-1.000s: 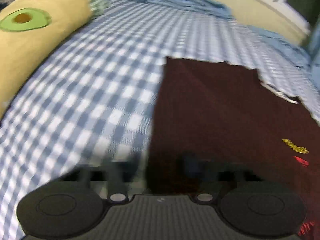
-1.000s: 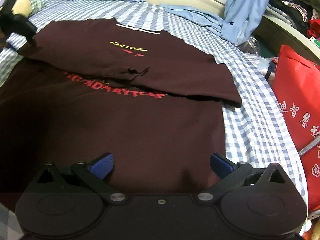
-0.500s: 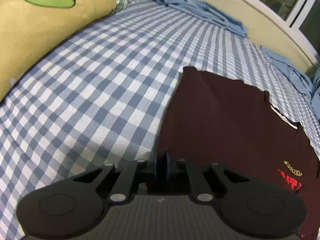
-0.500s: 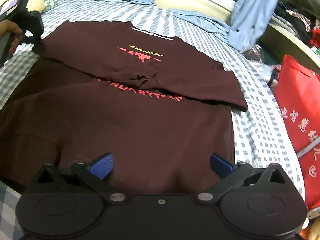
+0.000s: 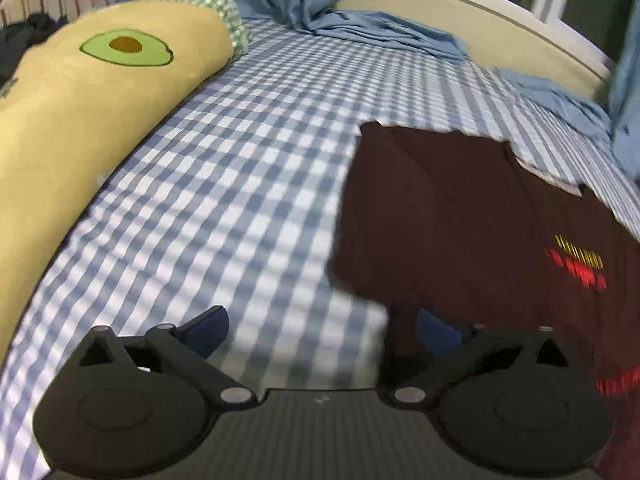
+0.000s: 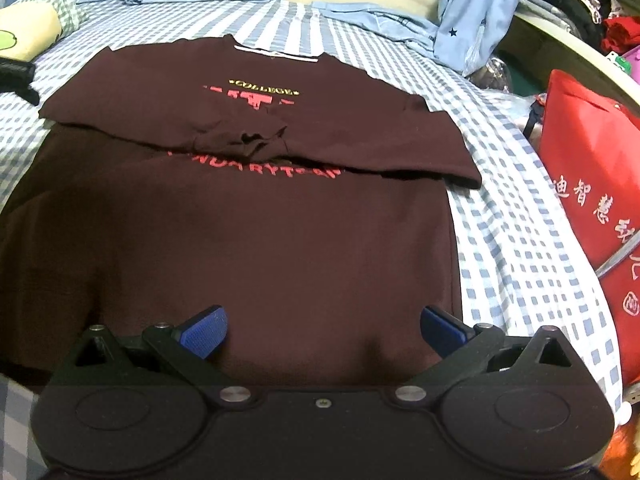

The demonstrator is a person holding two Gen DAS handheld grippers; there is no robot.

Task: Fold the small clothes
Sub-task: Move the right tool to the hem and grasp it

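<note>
Maroon t-shirt (image 6: 248, 240) flat on bed sheet (image 5: 224, 184), collar pointing away, sleeves folded inward. Left gripper (image 5: 320, 330) jaws opening, gripping nothing; right gripper (image 6: 322, 330) released.

Dim, warm indoor light. Strong fisheye bending with dark vignetted corners in both views. Left wrist view smeared by motion blur, especially across the blue-and-white checked bedsheet (image 5: 248, 184). Right wrist view sharp, soft shadows pooling on the dark maroon printed T-shirt (image 6: 256, 240).

L claw (image 5: 322, 330) opening; R claw (image 6: 323, 330) wide
</note>
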